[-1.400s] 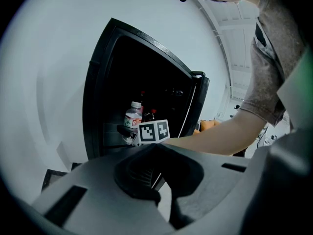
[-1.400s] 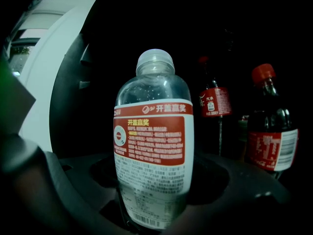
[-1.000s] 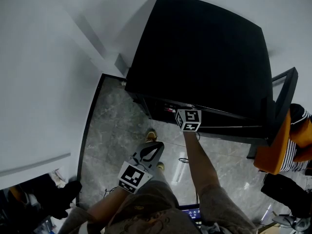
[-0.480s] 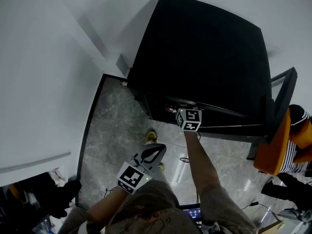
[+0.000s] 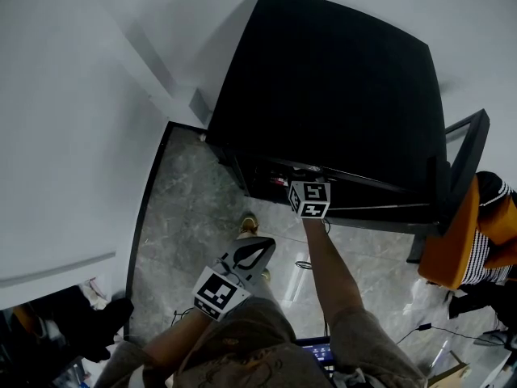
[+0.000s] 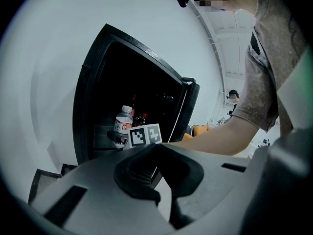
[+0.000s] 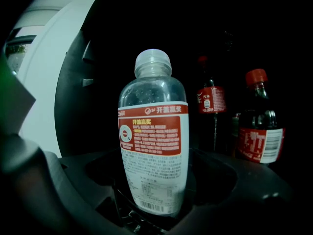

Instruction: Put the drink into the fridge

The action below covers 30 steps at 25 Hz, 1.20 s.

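We look down on an office-like room — white walls (image 5: 73, 136) at nine o'clock, grey marbled floor (image 5: 194, 208), black fridge (image 5: 339, 87) at twelve, orange chair (image 5: 452, 245) at four, loose cables (image 5: 304, 264) underfoot.

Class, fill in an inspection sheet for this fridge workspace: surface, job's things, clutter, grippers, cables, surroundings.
Surface: grey marbled floor; the fridge's inside is too dark to judge.
Job's things: clear bottle upright inside the open black fridge.
Clutter: two cola bottles behind it.
Grippers: right gripper jaws opening, either side of the clear bottle; left gripper shut, empty, outside the fridge.
Cables: one cable looped on the floor.
Surroundings: white wall, orange chair.
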Each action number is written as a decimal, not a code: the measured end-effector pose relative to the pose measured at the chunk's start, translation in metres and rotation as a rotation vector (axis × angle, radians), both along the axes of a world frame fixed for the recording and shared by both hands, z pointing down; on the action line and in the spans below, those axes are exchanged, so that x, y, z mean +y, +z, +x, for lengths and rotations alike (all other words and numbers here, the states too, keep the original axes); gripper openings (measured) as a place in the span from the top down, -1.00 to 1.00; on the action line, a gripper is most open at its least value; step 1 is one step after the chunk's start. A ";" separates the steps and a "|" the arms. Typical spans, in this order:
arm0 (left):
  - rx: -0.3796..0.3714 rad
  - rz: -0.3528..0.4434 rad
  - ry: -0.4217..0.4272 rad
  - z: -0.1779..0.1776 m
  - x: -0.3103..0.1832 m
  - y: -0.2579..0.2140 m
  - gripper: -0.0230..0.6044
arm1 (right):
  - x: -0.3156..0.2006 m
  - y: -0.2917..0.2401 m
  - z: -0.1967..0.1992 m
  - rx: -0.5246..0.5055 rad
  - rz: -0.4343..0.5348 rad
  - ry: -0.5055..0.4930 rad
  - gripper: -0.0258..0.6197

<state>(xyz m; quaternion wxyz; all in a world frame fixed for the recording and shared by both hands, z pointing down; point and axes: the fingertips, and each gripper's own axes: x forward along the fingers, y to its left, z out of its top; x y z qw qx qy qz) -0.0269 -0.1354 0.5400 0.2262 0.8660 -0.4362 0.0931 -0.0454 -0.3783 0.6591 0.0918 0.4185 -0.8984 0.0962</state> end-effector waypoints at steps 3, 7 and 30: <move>0.002 0.004 0.004 0.002 0.001 -0.002 0.91 | 0.005 0.001 0.004 -0.001 -0.016 0.002 -0.35; 0.013 0.016 0.013 0.006 0.005 -0.007 0.91 | 0.016 0.004 0.009 0.013 -0.033 0.003 -0.35; -0.027 0.067 0.053 0.023 0.020 -0.063 0.91 | 0.126 -0.062 0.043 0.032 -0.101 -0.157 -0.33</move>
